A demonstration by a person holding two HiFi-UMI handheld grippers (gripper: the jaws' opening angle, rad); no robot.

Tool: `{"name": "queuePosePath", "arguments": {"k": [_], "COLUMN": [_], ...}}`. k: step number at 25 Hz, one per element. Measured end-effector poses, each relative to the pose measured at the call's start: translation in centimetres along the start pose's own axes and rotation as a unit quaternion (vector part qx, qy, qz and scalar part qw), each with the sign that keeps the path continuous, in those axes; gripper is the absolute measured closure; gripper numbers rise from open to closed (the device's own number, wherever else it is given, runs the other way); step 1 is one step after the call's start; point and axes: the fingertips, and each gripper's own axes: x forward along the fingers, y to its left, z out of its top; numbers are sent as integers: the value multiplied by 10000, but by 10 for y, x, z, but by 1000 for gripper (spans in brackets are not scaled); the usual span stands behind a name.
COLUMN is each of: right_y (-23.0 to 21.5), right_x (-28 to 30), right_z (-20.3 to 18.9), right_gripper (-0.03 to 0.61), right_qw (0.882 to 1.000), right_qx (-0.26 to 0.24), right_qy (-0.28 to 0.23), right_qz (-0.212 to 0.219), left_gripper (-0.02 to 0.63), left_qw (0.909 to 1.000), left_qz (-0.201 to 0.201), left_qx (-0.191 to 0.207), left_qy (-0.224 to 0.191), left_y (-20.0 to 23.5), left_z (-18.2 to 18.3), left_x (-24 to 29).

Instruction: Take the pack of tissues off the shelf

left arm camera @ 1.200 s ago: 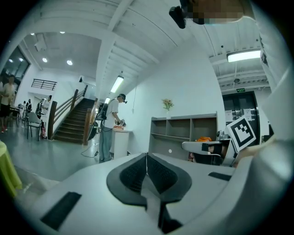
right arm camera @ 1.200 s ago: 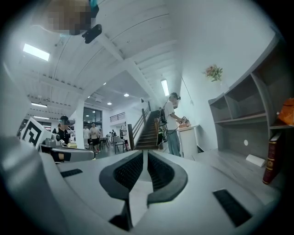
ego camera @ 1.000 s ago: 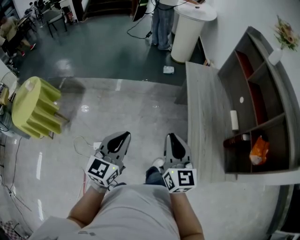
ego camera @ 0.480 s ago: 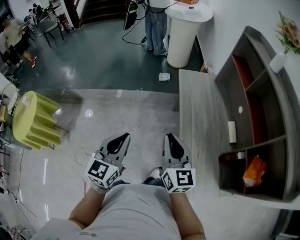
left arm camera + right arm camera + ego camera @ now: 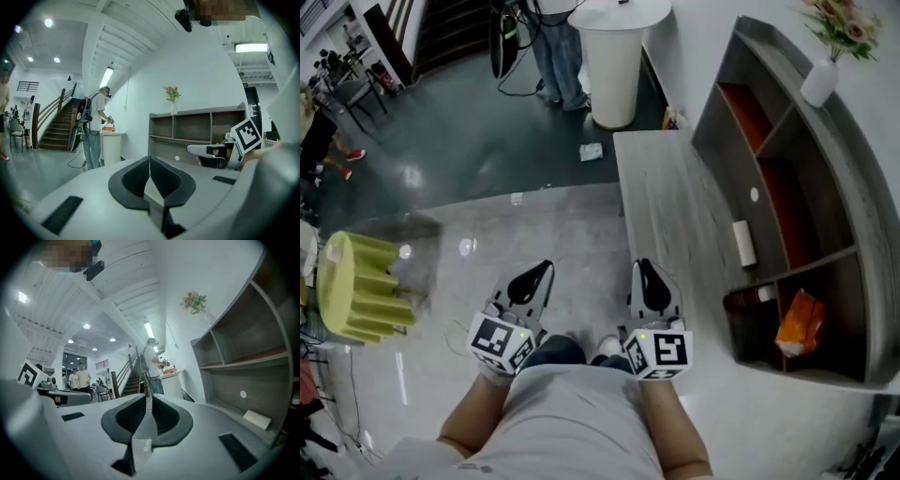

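A grey shelf unit [image 5: 787, 159] stands against the wall at the right. An orange packet [image 5: 797, 323] lies in its near lower compartment, and a white oblong pack [image 5: 742, 242] lies in the compartment beside it, also seen in the right gripper view [image 5: 257, 419]. Both grippers are held side by side in front of the person's body, well short of the shelf. My left gripper [image 5: 546, 266] [image 5: 149, 158] is shut with nothing in it. My right gripper [image 5: 639, 264] [image 5: 149, 397] is shut too, empty, and nearer the shelf.
A low wooden platform [image 5: 666, 206] runs along the shelf's front. A dark bottle [image 5: 750, 298] lies by the orange packet. A vase of flowers [image 5: 823, 70] tops the shelf. A person [image 5: 553, 47] stands at a white round stand [image 5: 614, 56]. A yellow-green stool [image 5: 356, 286] is at left.
The person has walked across the floor and the view has swung: shelf and platform sit closer and more central, the stool has slid left. Both grippers stay shut in the same pose.
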Motion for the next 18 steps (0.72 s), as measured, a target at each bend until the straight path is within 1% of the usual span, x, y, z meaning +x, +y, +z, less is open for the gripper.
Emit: {"name": "queuePosePath", "arguments": {"k": [4, 8, 13, 18], "right_y": [-37, -73, -115, -145], "right_x": [-18, -45, -100, -165], "right_z": [11, 20, 26, 28], "right_gripper": [540, 540, 540, 540], "right_qw": [9965, 9856, 9619, 9302], "right_qx": [7, 6, 72, 86], "right_qy": [-195, -345, -464, -560], "right_qz": [-808, -1657, -2694, -3627], "left_gripper": [595, 595, 594, 594], "left_qw": [9979, 9904, 9757, 9556], "left_qz": [-642, -1365, -2166, -2912], "left_qx": [69, 226, 332, 435], "left_qy": [28, -8, 22, 94], "left_y": [-16, -42, -85, -138], "left_z": [9, 20, 25, 21], "left_x": [32, 64, 95, 117]}}
